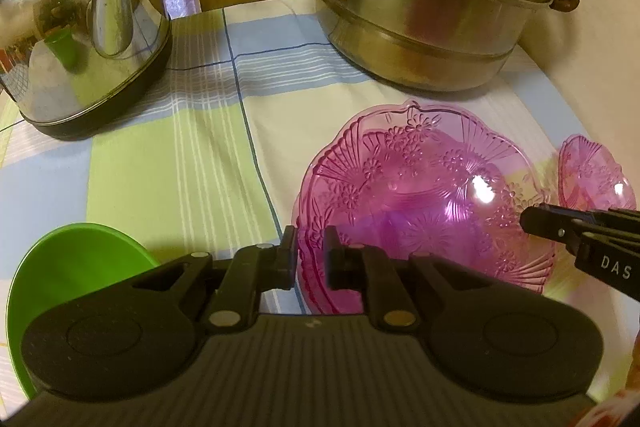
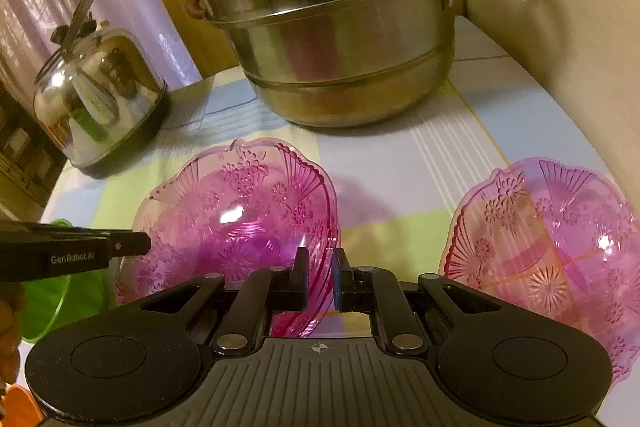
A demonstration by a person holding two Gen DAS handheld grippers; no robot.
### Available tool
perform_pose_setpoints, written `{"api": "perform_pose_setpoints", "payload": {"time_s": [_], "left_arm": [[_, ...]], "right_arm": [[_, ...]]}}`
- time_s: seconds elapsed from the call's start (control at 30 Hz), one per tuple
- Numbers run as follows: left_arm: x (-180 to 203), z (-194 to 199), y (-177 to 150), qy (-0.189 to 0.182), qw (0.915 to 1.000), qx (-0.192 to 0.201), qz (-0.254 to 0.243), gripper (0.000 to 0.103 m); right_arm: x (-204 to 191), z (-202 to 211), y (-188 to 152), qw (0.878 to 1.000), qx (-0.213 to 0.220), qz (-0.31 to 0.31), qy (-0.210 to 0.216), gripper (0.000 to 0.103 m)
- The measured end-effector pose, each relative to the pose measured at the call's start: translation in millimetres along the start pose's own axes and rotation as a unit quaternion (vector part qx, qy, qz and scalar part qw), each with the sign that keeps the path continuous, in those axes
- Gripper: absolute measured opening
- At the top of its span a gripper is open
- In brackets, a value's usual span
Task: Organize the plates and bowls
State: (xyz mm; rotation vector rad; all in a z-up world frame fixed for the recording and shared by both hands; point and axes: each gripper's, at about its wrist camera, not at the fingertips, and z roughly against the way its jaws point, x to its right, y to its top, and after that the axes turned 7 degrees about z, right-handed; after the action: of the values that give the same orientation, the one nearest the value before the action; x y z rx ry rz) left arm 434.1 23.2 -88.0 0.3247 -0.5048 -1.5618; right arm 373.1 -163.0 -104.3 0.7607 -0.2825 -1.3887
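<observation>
Left gripper (image 1: 311, 253) and right gripper (image 2: 320, 277) each pinch opposite rims (near-left, near-right) of the pink bowl (image 1: 424, 195); second pink bowl (image 2: 552, 247) sits right.

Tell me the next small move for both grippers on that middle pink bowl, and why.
Probably lift it straight up together. The left gripper and the right gripper each have jaws closed on opposite rims of the middle pink bowl, while the second pink bowl sits apart, likely the stacking target.
</observation>
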Motion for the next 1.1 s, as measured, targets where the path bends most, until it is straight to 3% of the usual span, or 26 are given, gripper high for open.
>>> {"api": "perform_pose_setpoints", "payload": {"time_s": [1.1], "left_arm": [[-3, -13, -3, 0.013, 0.9999, -0.002, 0.001, 0.014]], "right_arm": [[-7, -12, -5, 0.999, 0.000, 0.032, -0.009, 0.012]]}}
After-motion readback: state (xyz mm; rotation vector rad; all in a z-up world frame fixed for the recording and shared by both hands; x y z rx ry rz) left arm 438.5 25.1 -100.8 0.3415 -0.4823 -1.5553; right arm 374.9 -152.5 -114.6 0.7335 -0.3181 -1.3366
